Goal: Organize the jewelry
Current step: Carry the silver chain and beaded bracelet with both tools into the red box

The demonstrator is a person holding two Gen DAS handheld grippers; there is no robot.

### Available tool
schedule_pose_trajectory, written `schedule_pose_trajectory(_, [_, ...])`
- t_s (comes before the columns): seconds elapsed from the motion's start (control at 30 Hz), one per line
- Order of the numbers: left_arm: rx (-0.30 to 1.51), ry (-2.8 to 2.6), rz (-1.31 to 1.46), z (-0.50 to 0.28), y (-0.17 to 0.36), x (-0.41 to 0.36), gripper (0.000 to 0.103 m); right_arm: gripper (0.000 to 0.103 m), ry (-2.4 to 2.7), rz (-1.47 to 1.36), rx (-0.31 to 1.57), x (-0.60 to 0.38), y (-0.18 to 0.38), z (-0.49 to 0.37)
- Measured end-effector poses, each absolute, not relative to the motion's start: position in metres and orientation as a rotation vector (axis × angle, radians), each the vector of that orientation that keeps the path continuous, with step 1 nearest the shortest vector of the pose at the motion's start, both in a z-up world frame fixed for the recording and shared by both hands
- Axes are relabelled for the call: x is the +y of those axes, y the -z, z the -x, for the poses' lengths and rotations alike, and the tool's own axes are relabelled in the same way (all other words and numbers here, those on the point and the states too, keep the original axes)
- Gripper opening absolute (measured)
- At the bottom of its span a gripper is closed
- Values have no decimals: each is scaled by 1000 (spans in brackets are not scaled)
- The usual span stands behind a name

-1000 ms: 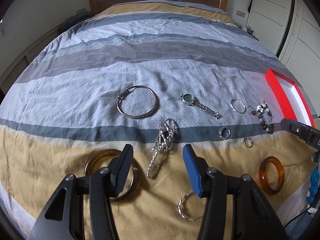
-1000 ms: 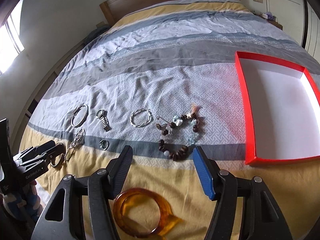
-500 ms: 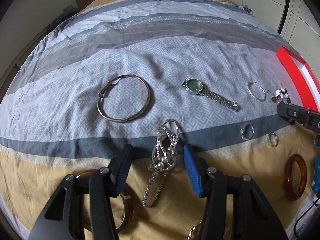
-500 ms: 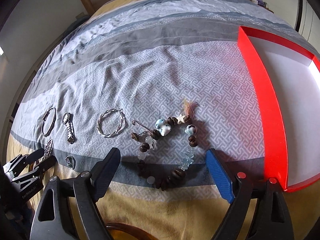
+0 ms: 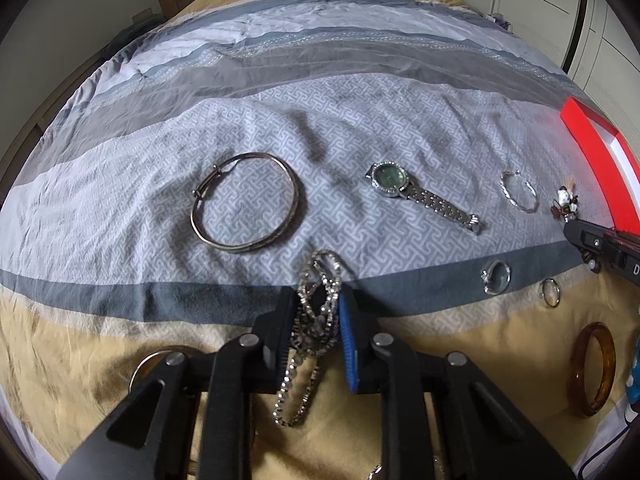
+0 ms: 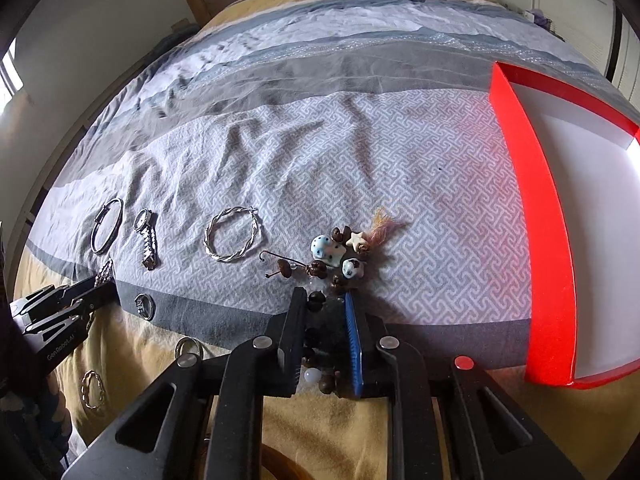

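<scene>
Striped bedspread (image 5: 280,92) carries scattered jewelry; red tray (image 6: 548,240) lies at the right.

Left hand-held gripper (image 5: 318,320) is closed narrow on the rhinestone chain (image 5: 316,308); right hand-held gripper (image 6: 324,320) is closed narrow on the beaded bracelet (image 6: 332,256). Risk: trailing chain links or loose beads may snag the fabric or slip out during lift, since each grip catches only part of a strand.

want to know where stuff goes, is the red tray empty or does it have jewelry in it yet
Empty as far as visible: the red tray shows only bare white floor in the right wrist view; its far right part is out of frame.
</scene>
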State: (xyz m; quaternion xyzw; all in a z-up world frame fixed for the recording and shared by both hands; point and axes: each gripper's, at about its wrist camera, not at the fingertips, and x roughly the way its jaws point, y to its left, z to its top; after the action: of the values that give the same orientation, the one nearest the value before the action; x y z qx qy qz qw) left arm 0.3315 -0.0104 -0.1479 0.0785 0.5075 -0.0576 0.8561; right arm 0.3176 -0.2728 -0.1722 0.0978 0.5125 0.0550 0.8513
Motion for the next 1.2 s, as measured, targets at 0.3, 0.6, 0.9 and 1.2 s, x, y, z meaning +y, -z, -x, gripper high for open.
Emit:
schedule_pose_trajectory(0.3, [1025,50,-133,-326,128,-1,10,8,-155,-189,1042,-271,152,-304])
schedule_pose_trajectory(0.6, [933,38,-138,-298,72,-7,9,8,-184,-202,956,-271,96,-276])
schedule_pose_trajectory(0.9, [847,85,-129,-264,10,-36,9,8,-190,-203,828,-290,21,-238])
schedule_pose_trajectory(1.2, [822,259,-113,-257,-20,-133,10,8,-100,-189,792,-364,-6,-217])
